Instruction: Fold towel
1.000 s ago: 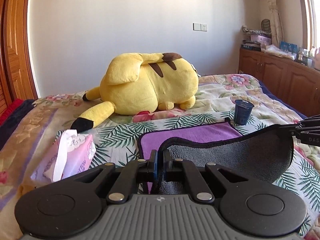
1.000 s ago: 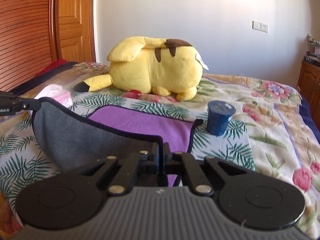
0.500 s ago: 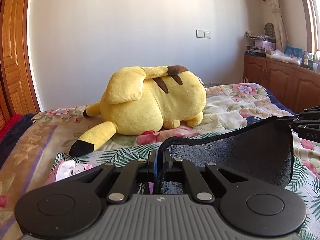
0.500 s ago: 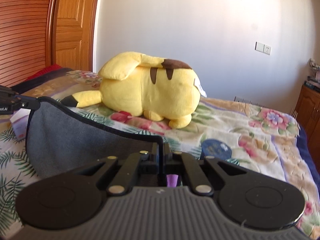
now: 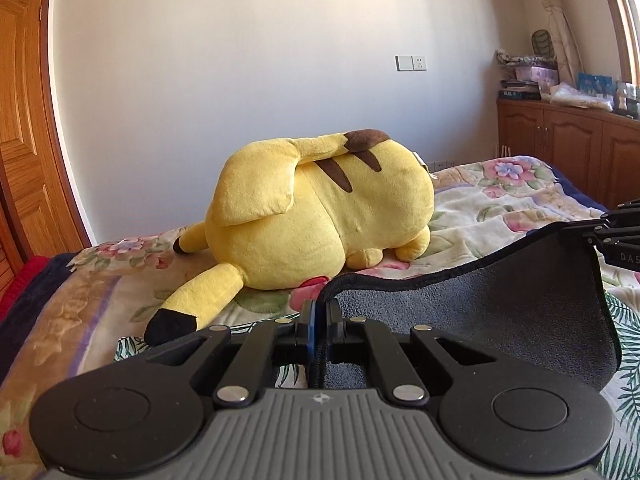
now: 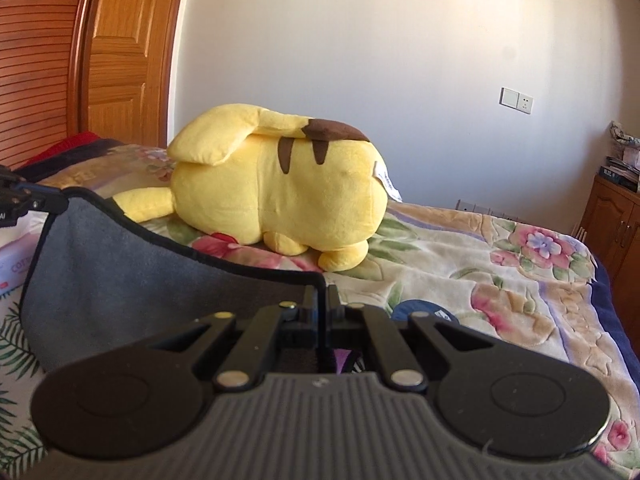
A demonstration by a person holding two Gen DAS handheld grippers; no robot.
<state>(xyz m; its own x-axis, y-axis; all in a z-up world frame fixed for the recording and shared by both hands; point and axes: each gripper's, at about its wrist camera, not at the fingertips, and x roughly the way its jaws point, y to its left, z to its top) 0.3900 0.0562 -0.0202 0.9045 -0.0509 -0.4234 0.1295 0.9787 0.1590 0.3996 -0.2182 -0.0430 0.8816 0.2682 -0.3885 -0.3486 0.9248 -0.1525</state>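
The towel [image 5: 480, 312] is grey on the side facing me, with a black hem and a purple other face. It hangs lifted between my two grippers above the bed. My left gripper [image 5: 319, 310] is shut on one top corner. My right gripper [image 6: 320, 300] is shut on the other top corner; the towel [image 6: 120, 272] sags leftward from it. A sliver of purple [image 6: 340, 360] shows under the right gripper. Each gripper shows at the far edge of the other's view, the right gripper [image 5: 600, 232] and the left gripper [image 6: 36, 200].
A big yellow plush toy [image 5: 320, 216] lies on the floral bedspread [image 5: 500, 200] behind the towel. A dark blue cup [image 6: 420, 310] stands just past the right gripper. A tissue pack [image 6: 16, 256] lies at the left. Wooden cabinets [image 5: 560, 148] stand at the right, a wooden door [image 6: 128, 52] at the left.
Both grippers have risen with the towel corners. The towel's purple face on the bed has dropped out of sight, and the cup and tissue pack are mostly hidden.
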